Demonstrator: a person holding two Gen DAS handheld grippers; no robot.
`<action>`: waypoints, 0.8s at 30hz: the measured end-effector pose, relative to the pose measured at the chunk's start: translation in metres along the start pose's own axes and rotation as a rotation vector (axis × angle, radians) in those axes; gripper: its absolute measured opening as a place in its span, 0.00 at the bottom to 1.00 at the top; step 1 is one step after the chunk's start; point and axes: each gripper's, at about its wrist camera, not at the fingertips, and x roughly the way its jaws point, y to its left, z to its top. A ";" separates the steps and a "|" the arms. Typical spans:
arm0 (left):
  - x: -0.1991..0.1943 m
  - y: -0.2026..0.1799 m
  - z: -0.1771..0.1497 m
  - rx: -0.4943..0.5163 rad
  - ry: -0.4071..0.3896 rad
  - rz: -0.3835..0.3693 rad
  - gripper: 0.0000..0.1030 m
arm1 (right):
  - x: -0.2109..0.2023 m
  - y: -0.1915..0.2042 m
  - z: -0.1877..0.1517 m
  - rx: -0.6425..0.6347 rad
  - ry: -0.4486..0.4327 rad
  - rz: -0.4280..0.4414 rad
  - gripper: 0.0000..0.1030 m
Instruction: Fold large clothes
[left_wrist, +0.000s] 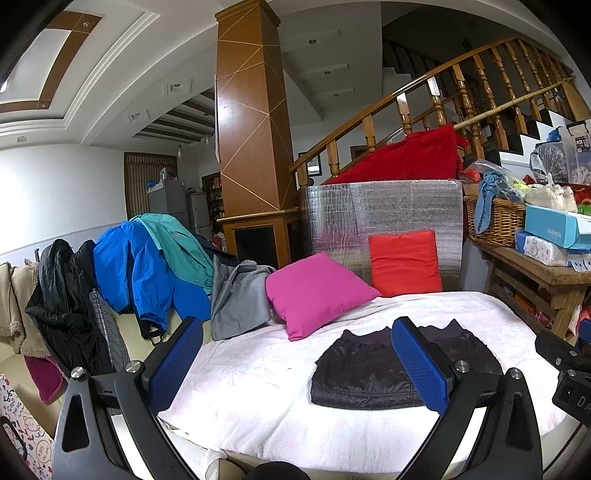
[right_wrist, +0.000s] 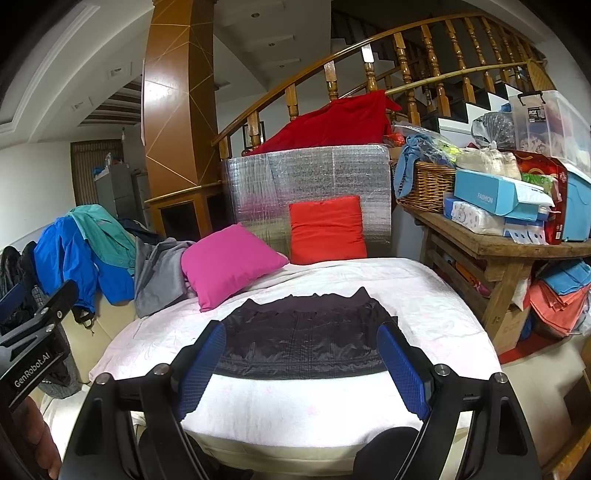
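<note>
Holding blue cloth (right_wrist: 406, 171), perhaps more, sits a wicker basket (right_wrist: 428, 188).

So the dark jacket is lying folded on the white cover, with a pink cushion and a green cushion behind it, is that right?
Nearly. The dark jacket does lie folded on the white cover, and the pink cushion is behind it, but the second cushion is not green. It is a red cushion, propped against the silver panel. The right wrist view shows this most clearly.
</note>
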 end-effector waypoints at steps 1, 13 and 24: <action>0.000 0.000 0.000 0.000 0.000 0.000 0.99 | 0.000 0.000 0.000 0.000 -0.002 0.000 0.84; 0.001 0.000 -0.002 0.002 0.006 -0.001 0.99 | -0.001 0.001 0.001 -0.002 0.002 0.005 0.84; 0.006 0.005 -0.005 -0.003 0.014 -0.003 0.99 | 0.003 -0.003 0.002 -0.006 0.001 0.010 0.84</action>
